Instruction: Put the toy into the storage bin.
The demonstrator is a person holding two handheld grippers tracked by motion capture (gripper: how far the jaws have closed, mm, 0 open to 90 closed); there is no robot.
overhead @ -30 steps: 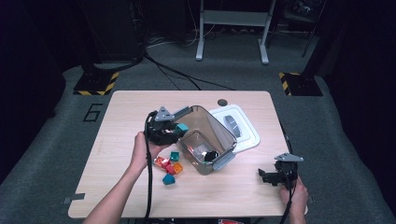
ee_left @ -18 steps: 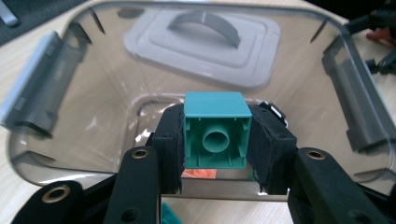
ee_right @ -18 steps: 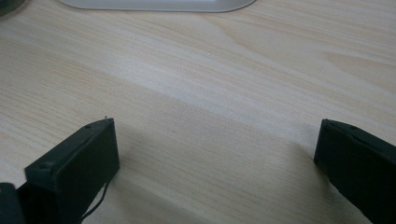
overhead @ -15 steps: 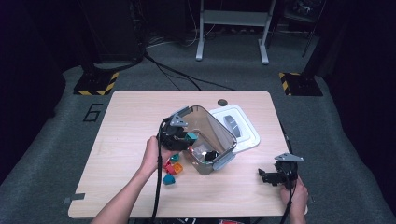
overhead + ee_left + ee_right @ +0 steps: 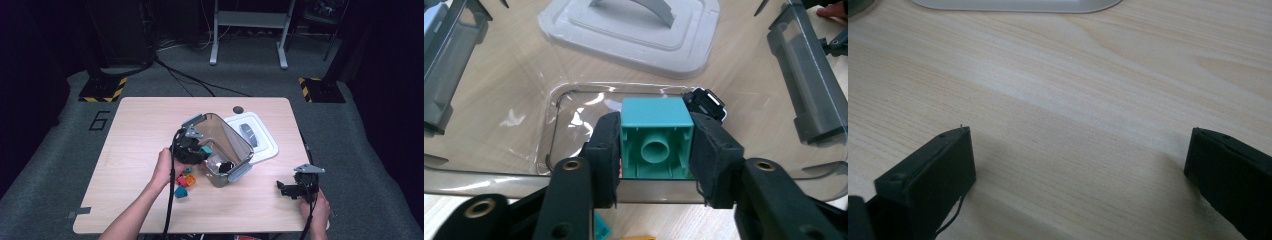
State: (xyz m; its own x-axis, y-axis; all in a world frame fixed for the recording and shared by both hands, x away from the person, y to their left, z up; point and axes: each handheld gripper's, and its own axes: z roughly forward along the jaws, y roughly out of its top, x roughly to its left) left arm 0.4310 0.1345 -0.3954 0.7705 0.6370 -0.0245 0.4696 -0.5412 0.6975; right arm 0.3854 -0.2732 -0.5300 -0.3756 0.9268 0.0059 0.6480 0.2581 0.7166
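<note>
My left gripper [image 5: 201,151] [image 5: 656,127] holds a teal brick [image 5: 206,149] [image 5: 656,137] between its pads, hollow underside toward the camera. It hangs just over the near rim of a clear plastic container [image 5: 236,136] [image 5: 574,107]. The jaws have just been opening a little, and the pads [image 5: 606,150] still lie against the brick's sides. A small black piece [image 5: 707,102] lies inside the container. My right gripper [image 5: 283,189] [image 5: 1078,165] rests low over bare wood at the table's right front, open with nothing between its fingers.
The container's white lid [image 5: 264,144] [image 5: 634,35] lies flat just behind it. Grey latch flaps [image 5: 444,65] stick out from the container's ends. Loose red [image 5: 181,180], orange [image 5: 190,181] and teal [image 5: 181,192] bricks lie beside my left hand.
My left hand has carried the teal brick to the right and slightly down, from beside the container to over its near rim. The right gripper has stayed put.
</note>
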